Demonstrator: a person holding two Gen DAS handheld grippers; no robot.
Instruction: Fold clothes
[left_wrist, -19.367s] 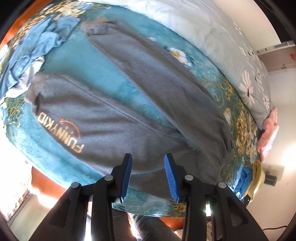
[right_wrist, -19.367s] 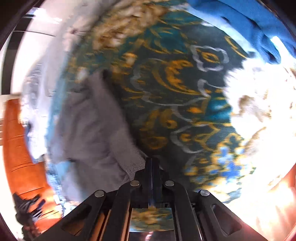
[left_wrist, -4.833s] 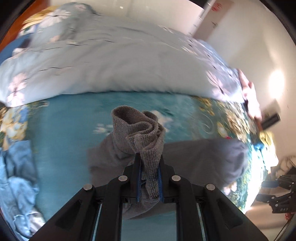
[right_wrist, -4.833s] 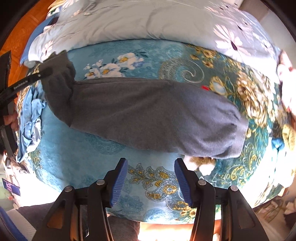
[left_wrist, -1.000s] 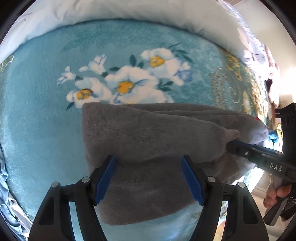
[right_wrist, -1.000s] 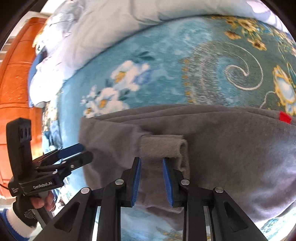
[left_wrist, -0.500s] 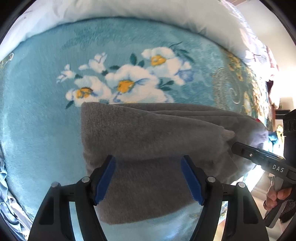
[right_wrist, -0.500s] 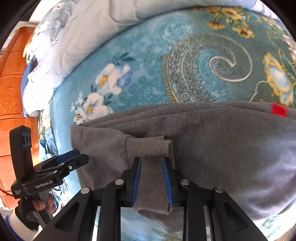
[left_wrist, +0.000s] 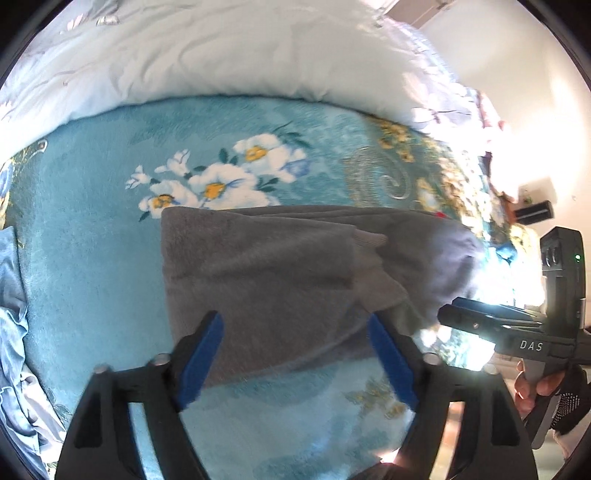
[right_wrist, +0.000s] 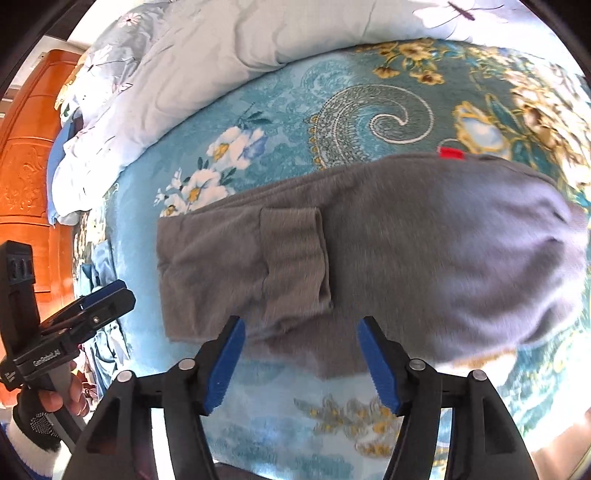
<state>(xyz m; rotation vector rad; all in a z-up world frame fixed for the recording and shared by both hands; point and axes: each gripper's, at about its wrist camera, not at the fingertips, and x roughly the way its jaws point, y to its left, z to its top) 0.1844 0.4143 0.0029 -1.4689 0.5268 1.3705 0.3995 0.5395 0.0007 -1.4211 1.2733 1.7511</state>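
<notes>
Now my left gripper and right gripper both gape empty above the grey trousers, lying folded lengthwise with cuffs doubled over on the bed; 1 further fold seems left.

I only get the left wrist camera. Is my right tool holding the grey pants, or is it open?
Observer: Open. The right tool has its blue pads wide apart with nothing between them, just short of the grey pants.
Child: What's way over left, past my picture?
Observer: Orange carved wooden furniture, at the right camera's left edge.
Child: What holds my left tool?
Observer: A hand in a dark dotted glove grips the handle of the left tool.
</notes>
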